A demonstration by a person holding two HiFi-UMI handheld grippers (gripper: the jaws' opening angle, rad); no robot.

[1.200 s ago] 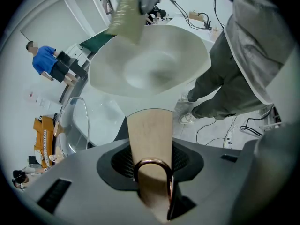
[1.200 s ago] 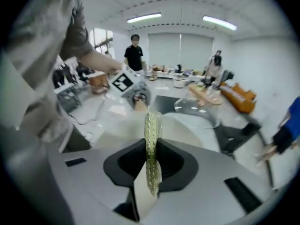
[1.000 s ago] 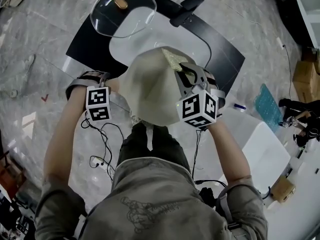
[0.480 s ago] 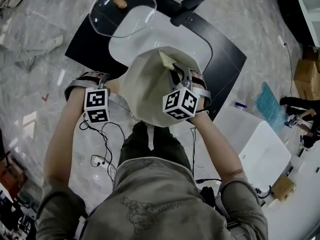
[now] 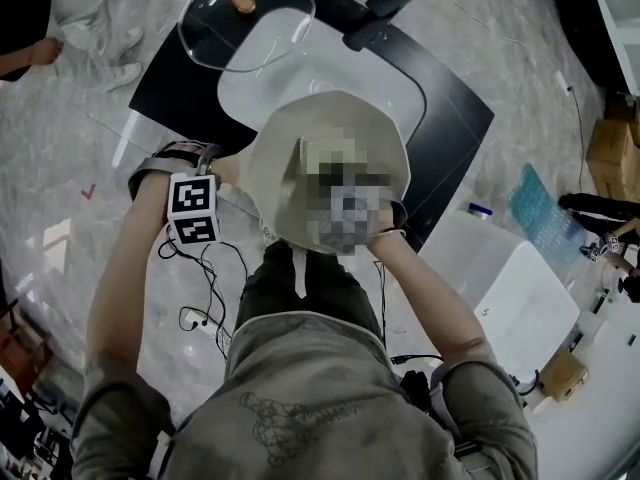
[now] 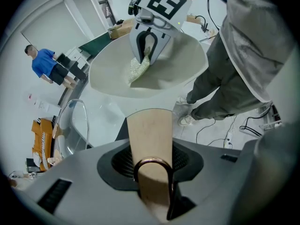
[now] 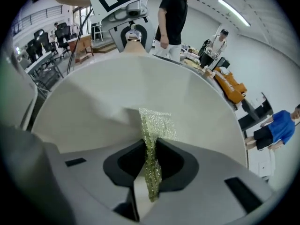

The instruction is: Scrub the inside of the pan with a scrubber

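a black slab (image 5: 455,118) bears a white board (image 5: 330,73) and a glass lid (image 5: 245,23).

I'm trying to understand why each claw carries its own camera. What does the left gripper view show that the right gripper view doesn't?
Only the left gripper view: the tan handle close up, clamped in its own jaws, the wearer's trouser legs, floor cables, and the right claw from outside. Only the right gripper view: the left claw at the far rim and a person in black behind it. Both: the cream pan with the green scrubber inside it.
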